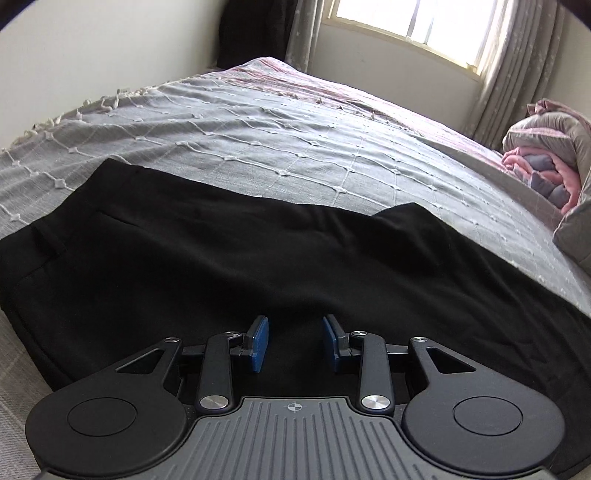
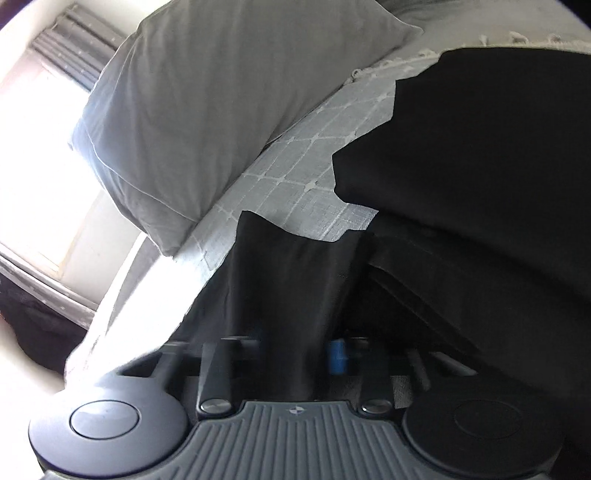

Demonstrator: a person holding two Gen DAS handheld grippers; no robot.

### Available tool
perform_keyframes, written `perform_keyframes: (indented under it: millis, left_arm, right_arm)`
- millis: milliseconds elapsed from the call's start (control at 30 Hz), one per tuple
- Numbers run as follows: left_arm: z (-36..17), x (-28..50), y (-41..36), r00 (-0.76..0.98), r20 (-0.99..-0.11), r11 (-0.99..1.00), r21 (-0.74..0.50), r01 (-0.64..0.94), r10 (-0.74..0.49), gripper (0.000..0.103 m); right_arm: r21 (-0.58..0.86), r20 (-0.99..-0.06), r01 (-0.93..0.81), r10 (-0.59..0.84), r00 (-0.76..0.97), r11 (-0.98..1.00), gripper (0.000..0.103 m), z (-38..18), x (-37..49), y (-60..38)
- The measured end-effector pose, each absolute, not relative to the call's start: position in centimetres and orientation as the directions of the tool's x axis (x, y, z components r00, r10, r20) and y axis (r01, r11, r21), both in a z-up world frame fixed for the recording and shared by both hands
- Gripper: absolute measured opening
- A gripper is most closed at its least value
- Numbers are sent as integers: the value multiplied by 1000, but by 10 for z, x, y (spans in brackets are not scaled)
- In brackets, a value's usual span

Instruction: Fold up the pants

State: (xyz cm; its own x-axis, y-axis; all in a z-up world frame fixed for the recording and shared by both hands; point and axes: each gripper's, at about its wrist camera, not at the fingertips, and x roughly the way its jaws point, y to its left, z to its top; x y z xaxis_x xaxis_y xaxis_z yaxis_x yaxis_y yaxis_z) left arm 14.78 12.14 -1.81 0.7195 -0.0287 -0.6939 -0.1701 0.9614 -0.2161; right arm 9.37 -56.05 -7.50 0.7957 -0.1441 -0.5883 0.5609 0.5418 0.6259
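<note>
Black pants [image 1: 229, 254] lie flat across the grey patterned bedspread [image 1: 258, 147] in the left wrist view. My left gripper [image 1: 294, 343] hovers over their near edge, its blue pads [image 1: 258, 341] apart with nothing between them. In the right wrist view, a strip of the black pants [image 2: 284, 295] runs between the fingers of my right gripper [image 2: 295, 354], which lifts it off the bed; a blue pad [image 2: 337, 356] shows beside the cloth. The rest of the pants [image 2: 480, 166] lies on the right, partly doubled over.
A grey pillow [image 2: 221, 96] lies on the bedspread [image 2: 295, 173] beside the pants. A bundled pink and grey quilt [image 1: 550, 158] sits at the bed's right side. A window [image 1: 413, 22] with grey curtains [image 1: 513, 74] is behind the bed; a white wall [image 1: 92, 55] runs along its left.
</note>
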Motion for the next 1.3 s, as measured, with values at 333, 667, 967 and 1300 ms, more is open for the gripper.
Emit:
perform_keyframes:
  millis: [333, 667, 967, 1300]
  left_arm:
    - [-21, 150, 133, 709, -704, 951, -241, -193, -34, 32]
    - [-23, 152, 129, 706, -708, 960, -211, -182, -21, 32]
    - [-17, 156, 117, 701, -710, 970, -213, -114, -73, 49]
    - [5, 241, 37, 685, -696, 976, -183, 119, -214, 49]
  right_arm:
    - [461, -481, 546, -319, 816, 700, 4, -15, 96, -541]
    - [385, -575, 636, -366, 732, 668, 3, -25, 101, -546]
    - [296, -652, 692, -390, 650, 659, 24, -31, 104, -546]
    - [68, -476, 624, -525, 706, 778, 87, 23, 109, -487]
